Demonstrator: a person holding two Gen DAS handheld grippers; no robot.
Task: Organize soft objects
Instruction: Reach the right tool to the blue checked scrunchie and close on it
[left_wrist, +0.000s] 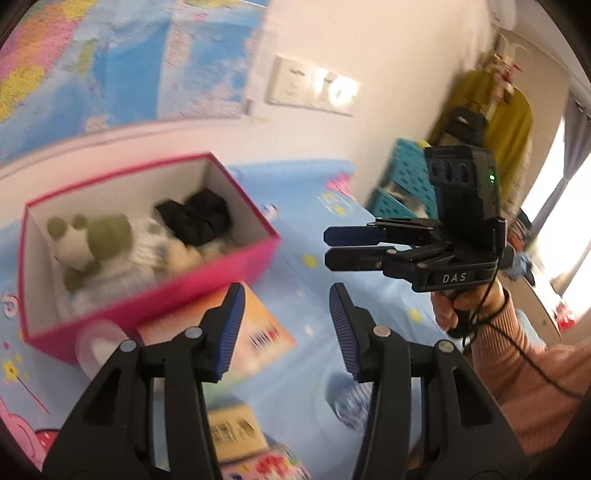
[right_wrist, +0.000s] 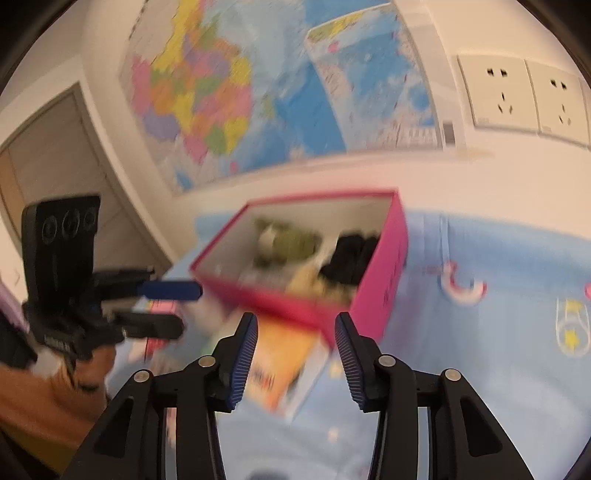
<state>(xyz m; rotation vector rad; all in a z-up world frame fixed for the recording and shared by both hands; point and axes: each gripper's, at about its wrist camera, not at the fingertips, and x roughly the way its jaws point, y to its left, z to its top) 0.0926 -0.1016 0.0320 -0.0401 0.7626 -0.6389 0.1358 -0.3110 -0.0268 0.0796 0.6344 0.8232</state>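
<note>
A pink box (left_wrist: 207, 280) stands on the blue cartoon bedsheet and holds a green-and-white plush toy (left_wrist: 92, 240), a black cloth (left_wrist: 199, 218) and a cream plush (left_wrist: 184, 258). My left gripper (left_wrist: 286, 295) is open near the box's front corner, with nothing between its fingers. To its right, a hand holds my right gripper (left_wrist: 327, 245), which points at the box. The right wrist view is blurred; there the right gripper (right_wrist: 295, 321) is open and empty in front of the pink box (right_wrist: 384, 280). The left gripper (right_wrist: 188, 306) shows at the left.
An orange flat box (left_wrist: 258, 328) and a clear tape roll (left_wrist: 98, 343) lie in front of the pink box. A blue-and-white striped cloth (left_wrist: 351, 402) and a tan carton (left_wrist: 236, 432) lie nearer. Blue crates (left_wrist: 402, 184) stand at the wall, under sockets (left_wrist: 314, 88).
</note>
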